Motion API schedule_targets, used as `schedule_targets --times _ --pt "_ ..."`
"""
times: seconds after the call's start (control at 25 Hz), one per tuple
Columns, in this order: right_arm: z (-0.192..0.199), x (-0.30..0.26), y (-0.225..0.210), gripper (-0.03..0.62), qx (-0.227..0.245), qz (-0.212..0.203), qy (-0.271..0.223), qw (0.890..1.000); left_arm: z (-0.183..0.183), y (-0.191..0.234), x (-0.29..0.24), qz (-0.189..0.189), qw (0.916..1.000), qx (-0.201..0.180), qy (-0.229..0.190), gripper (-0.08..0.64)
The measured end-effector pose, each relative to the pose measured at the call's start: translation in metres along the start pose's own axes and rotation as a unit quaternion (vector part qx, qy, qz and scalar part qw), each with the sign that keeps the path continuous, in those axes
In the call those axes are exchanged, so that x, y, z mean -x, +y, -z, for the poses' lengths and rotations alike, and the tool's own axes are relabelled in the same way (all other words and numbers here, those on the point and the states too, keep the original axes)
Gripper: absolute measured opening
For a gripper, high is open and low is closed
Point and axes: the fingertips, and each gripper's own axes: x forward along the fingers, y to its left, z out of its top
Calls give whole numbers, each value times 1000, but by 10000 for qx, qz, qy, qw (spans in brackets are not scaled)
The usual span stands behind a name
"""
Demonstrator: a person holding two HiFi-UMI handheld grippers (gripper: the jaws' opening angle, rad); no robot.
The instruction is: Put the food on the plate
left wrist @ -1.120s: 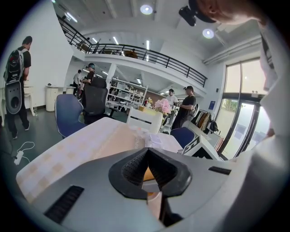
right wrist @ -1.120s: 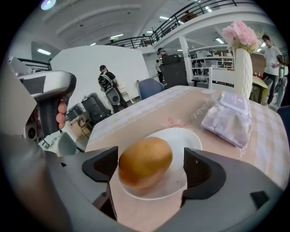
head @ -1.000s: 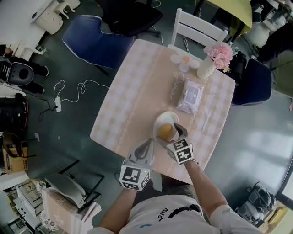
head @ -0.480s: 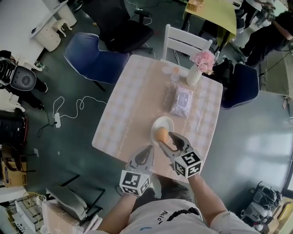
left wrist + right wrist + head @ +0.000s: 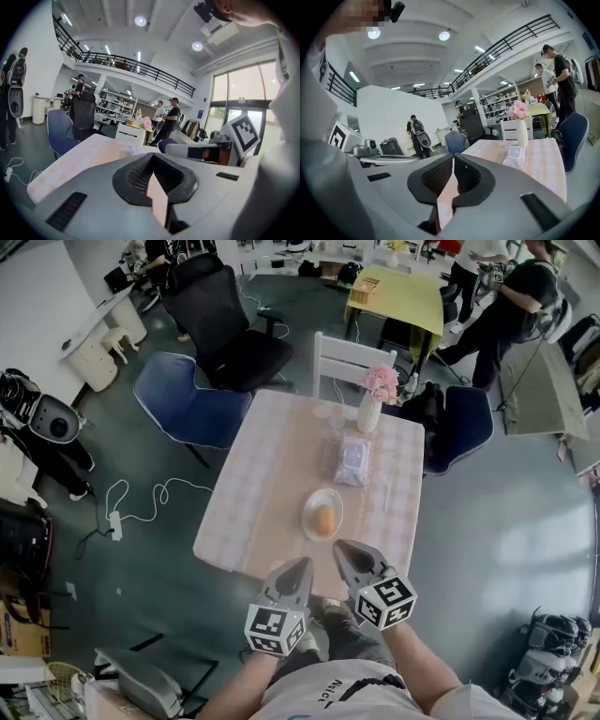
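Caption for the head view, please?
Food sits on the plate; left gripper and right gripper hover empty nearby.

Left of the table [image 5: 258, 488] is open; plate [image 5: 323, 493], wipes pack [image 5: 352, 463], vase [image 5: 368, 414] stand right.

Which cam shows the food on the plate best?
Head view: the orange food sits unobstructed on the white plate, seen from above. Both gripper views look out over the table; their own bodies block it.
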Motion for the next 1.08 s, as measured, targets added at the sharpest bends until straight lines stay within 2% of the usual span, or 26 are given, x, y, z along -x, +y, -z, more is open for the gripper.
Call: schedule_targets --times 0.48,0.88,1.08 --pt "-19 67 47 17 -101 246 -555 9981 -21 -48 47 414 9982 -269 -335 6" --pt "-29 88 70 15 51 340 -781 9964 -31 -62 70 536 9963 -388 -543 6" --pt "-22 92 75 15 96 359 -826 9959 -23 -63 76 560 9957 -410 -606 6"
